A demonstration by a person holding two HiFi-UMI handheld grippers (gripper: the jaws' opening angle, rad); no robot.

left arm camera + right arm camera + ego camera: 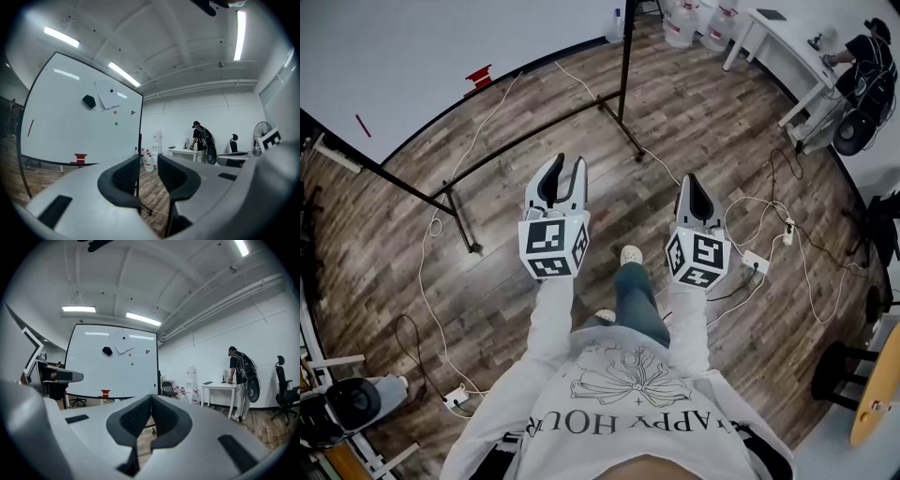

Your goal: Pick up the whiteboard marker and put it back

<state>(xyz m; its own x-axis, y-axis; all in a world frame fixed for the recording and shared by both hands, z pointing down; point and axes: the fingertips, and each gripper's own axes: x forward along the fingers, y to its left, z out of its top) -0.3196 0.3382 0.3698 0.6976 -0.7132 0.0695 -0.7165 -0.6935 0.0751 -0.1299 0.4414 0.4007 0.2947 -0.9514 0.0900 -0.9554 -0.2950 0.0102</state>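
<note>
A large whiteboard (412, 56) on a black wheeled stand fills the far left; it also shows in the left gripper view (61, 122) and the right gripper view (117, 371). A thin red stick, possibly the marker (362, 125), lies against its face, seen again (30, 128). A small red object (80, 158) sits at the board's lower edge. My left gripper (565, 171) is open and empty, well short of the board (149, 171). My right gripper (694, 183) is shut on nothing (151, 404).
A black eraser (88, 101), a paper sheet (110, 96) and a green dot (116, 123) are on the board. The stand's black legs (623, 94) cross the wooden floor. Cables and a power strip (756, 262) lie at right. A person (862, 56) stands at a white table; water jugs (680, 28) behind.
</note>
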